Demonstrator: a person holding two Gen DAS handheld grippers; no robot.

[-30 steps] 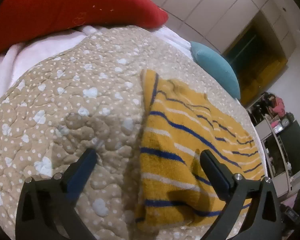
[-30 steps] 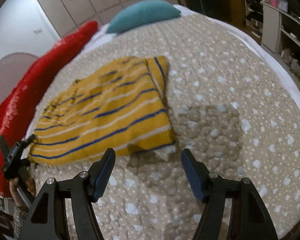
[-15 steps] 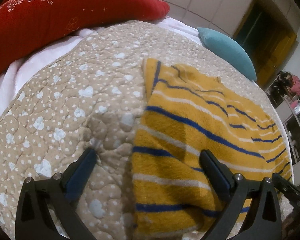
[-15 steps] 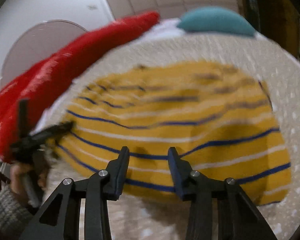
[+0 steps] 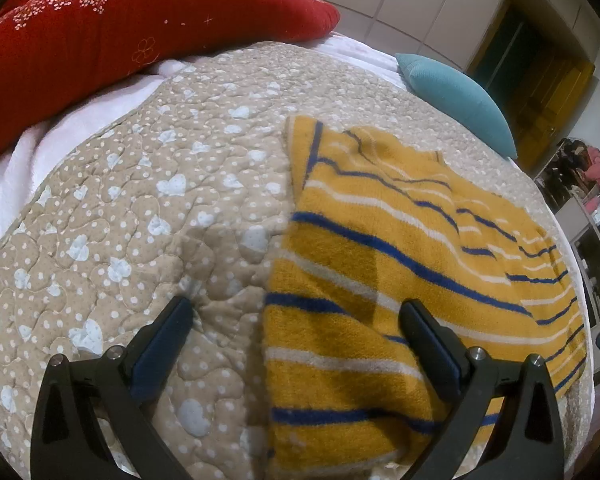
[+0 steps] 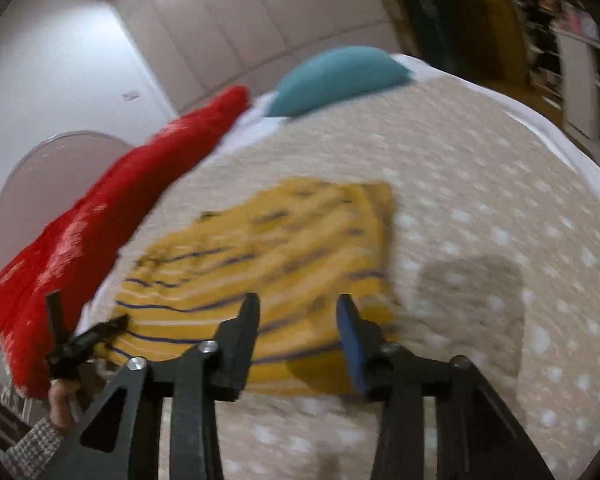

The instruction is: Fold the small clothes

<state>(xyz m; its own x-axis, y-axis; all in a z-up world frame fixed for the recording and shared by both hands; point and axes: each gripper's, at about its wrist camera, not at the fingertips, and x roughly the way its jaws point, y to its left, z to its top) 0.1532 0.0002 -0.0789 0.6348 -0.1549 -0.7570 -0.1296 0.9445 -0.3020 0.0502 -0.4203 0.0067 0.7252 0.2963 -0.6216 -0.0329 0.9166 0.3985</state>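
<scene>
A yellow striped garment (image 5: 400, 264) lies flat on the quilted bed (image 5: 148, 208); left tongs (image 5: 296, 336) and right tongs (image 6: 298, 320) both gape, holding nothing.

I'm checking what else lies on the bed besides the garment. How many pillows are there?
2. A red pillow lies along the head of the bed, far left in the left wrist view. A teal pillow sits at the far right edge, beyond the striped garment. Others may lie out of view.

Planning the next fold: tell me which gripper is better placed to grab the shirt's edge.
Left, probably. The left gripper is open and straddles the shirt edge low over the quilt. The right gripper is open too, but its view is blurred.
</scene>
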